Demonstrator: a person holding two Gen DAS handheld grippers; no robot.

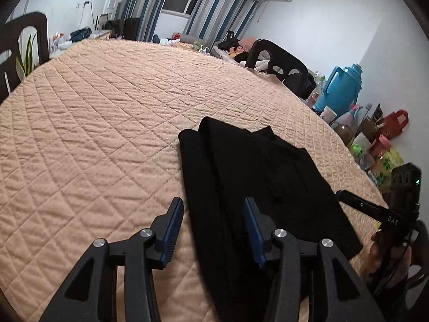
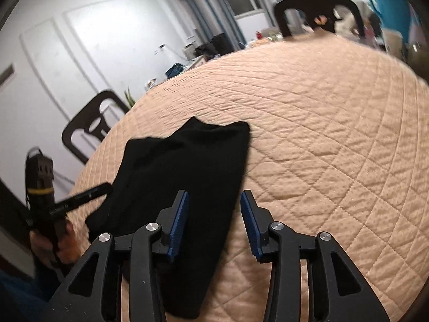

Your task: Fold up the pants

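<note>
Black pants (image 1: 257,182) lie folded flat on the bench's quilted peach cover (image 1: 93,123), near its front edge. Left gripper (image 1: 213,230) and right gripper (image 2: 214,224): jaws spread, holding nothing, poised over the pants.

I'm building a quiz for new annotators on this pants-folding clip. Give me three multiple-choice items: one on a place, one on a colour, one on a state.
1. Where do the pants lie?
A. on the quilted table cover
B. over a chair back
C. on the floor

2. What colour are the pants?
A. beige
B. black
C. blue

3. How do the left gripper and the right gripper stand?
A. both shut on the cloth
B. left shut, right open
C. both open, holding nothing

Answers:
1. A, the pants lie flat on the peach quilted cover in both views.
2. B, the cloth is black throughout.
3. C, each wrist view shows a wide gap between the blue pads, with no cloth pinched.
</note>
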